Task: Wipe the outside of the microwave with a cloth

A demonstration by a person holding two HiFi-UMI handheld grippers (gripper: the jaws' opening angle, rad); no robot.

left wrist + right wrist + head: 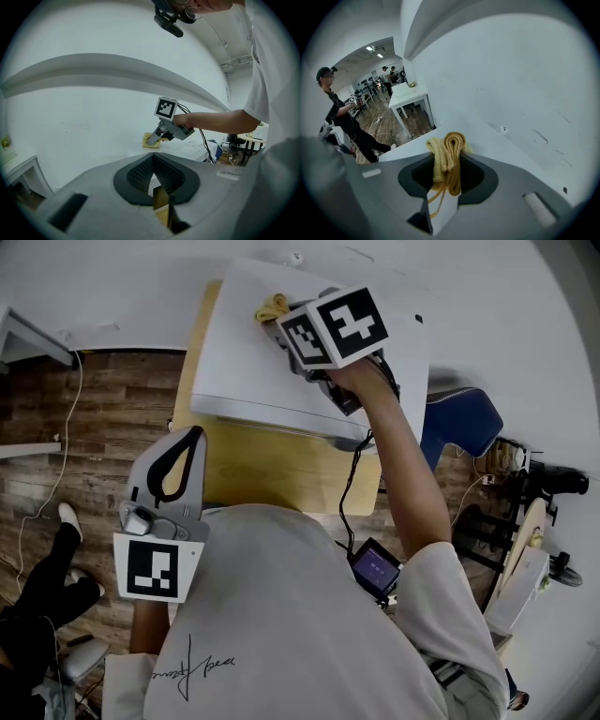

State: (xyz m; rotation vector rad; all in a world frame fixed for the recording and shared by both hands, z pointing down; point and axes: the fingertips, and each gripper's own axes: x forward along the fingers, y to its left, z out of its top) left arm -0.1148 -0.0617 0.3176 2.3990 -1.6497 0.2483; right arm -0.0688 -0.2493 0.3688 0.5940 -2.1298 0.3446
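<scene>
The right hand-held gripper [284,322] was clamped on a bunched yellow woven cloth [270,307], which rested on the top of the boxy white microwave [248,367] near its far edge. Wiping looked under way, with the sides and front seemingly left to do. The left hand-held gripper [194,435] hung closed and empty.

A pale wooden desk [272,470] stands against a plain white wall [141,287] on a dark wood-plank floor [94,418]. A blue chair [464,423] sits beside it. A white table [410,97] stands farther along the wall, under glowing ceiling lights [372,48].
</scene>
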